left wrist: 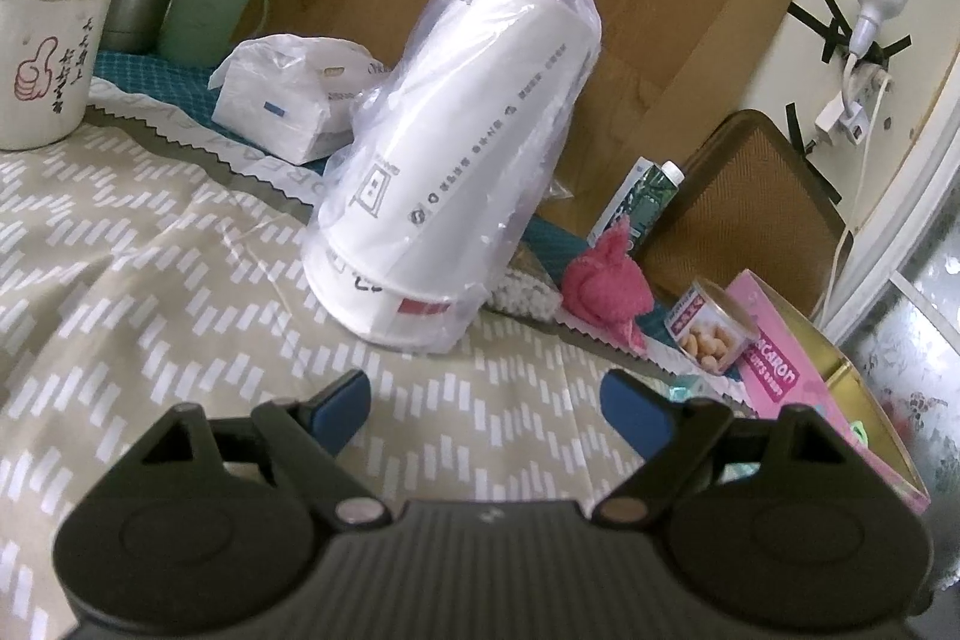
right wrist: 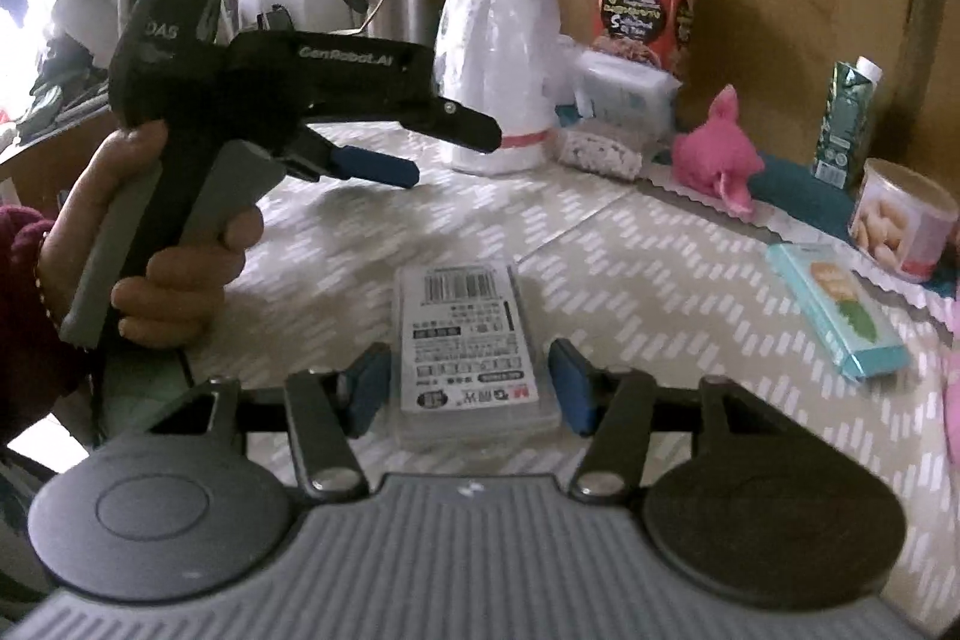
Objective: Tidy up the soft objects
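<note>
so both grippers [left wrist: 486, 409] [right wrist: 468, 382] open w/ nothing held, "genrobot.ai" on left one, "macaron" on pink box [left wrist: 780, 376]

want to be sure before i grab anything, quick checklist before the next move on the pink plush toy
1. Left hand-held gripper open and holding nothing: ok.
2. Right hand-held gripper free: cannot tell; its open jaws straddle a clear plastic case.
3. Pink plush toy in view and uncovered: ok.
4. Straight path from the left gripper to the toy: not ok; the bagged stack of paper cups stands close beside it.
5. Toy clear of neighbours: not ok; a snack can and carton sit close.
</note>
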`<state>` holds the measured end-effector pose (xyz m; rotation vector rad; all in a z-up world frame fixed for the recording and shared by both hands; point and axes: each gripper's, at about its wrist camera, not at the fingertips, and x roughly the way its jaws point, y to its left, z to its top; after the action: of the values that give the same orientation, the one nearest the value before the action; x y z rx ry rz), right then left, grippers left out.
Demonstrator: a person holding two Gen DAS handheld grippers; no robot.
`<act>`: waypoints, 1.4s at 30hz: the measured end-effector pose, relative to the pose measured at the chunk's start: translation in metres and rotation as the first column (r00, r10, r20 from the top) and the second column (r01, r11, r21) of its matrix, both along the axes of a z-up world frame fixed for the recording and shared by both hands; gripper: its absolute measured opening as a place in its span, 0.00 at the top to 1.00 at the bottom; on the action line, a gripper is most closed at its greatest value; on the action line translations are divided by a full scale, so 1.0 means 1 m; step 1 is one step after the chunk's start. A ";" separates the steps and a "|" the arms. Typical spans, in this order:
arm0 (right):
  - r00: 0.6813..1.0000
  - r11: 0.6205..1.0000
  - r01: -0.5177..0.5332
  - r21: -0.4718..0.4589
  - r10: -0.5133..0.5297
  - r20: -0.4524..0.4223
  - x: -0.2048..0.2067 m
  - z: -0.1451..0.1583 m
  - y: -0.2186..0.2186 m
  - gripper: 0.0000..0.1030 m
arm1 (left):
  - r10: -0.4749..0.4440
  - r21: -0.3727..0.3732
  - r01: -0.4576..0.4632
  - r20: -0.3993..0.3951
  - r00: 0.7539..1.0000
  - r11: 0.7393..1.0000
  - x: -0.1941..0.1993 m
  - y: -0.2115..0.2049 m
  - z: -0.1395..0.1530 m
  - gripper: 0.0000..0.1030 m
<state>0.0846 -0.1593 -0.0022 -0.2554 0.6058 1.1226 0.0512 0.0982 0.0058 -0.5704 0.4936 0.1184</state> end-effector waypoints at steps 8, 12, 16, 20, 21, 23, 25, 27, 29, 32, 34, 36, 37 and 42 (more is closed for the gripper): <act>1.000 0.999 0.022 0.023 -0.022 -0.012 -0.001 0.000 -0.005 0.42 | 0.001 0.002 -0.001 0.000 1.000 1.000 0.000 -0.001 0.000 0.16; 0.999 0.999 0.036 0.029 -0.035 -0.020 -0.001 0.000 -0.006 0.42 | -0.004 -0.001 0.004 -0.006 1.000 1.000 0.001 -0.001 -0.001 0.16; 0.996 0.996 0.086 0.038 -0.085 -0.039 -0.001 0.001 -0.013 0.42 | -0.033 -0.003 0.033 -0.030 0.999 0.999 0.004 -0.003 0.000 0.16; 0.986 0.987 0.146 0.065 -0.140 -0.090 0.002 0.001 -0.026 0.42 | -0.095 -0.045 0.093 -0.059 0.994 0.995 -0.004 -0.014 0.004 0.16; 0.982 0.983 0.164 0.079 -0.155 -0.112 0.003 0.000 -0.031 0.42 | -0.125 -0.088 0.119 -0.066 0.990 0.989 -0.005 -0.017 0.004 0.16; 0.974 0.977 0.190 0.102 -0.174 -0.145 0.005 0.000 -0.037 0.42 | -0.181 -0.170 0.168 -0.061 0.982 0.971 -0.006 -0.023 0.005 0.17; 0.967 0.970 0.207 0.126 -0.183 -0.175 0.007 -0.001 -0.042 0.42 | -0.232 -0.224 0.215 -0.056 0.971 0.951 -0.004 -0.034 0.006 0.20; 0.965 0.966 0.213 0.146 -0.185 -0.184 0.007 -0.001 -0.045 0.42 | -0.286 -0.233 0.262 -0.078 0.955 0.937 0.003 -0.050 0.008 0.25; 0.964 0.961 0.221 0.168 -0.190 -0.184 0.006 -0.001 -0.048 0.42 | -0.315 -0.214 0.287 -0.111 0.942 0.934 0.010 -0.067 0.009 0.29; 0.960 0.951 0.237 0.201 -0.197 -0.199 0.007 0.000 -0.057 0.42 | -0.325 -0.197 0.295 -0.145 0.934 0.935 0.017 -0.087 0.008 0.42; 0.957 0.944 0.251 0.213 -0.209 -0.200 0.008 -0.001 -0.064 0.42 | -0.345 -0.191 0.315 -0.157 0.925 0.930 0.025 -0.097 0.010 0.64; 0.954 0.936 0.270 0.226 -0.229 -0.192 0.009 0.000 -0.072 0.42 | -0.371 -0.186 0.342 -0.149 0.917 0.921 0.034 -0.109 0.018 0.68; 0.954 0.931 0.278 0.236 -0.239 -0.181 0.010 0.002 -0.075 0.42 | -0.380 -0.164 0.356 -0.143 0.914 0.920 0.039 -0.116 0.025 0.67; 0.944 0.895 0.325 0.307 -0.328 -0.041 0.020 0.027 -0.104 0.42 | -0.458 -0.055 0.456 -0.065 0.886 0.889 0.080 -0.161 0.072 0.67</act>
<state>0.1046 -0.2632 0.0250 0.1103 0.4329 0.8714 0.1311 -0.0625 0.0775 -0.4739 0.6945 -0.3234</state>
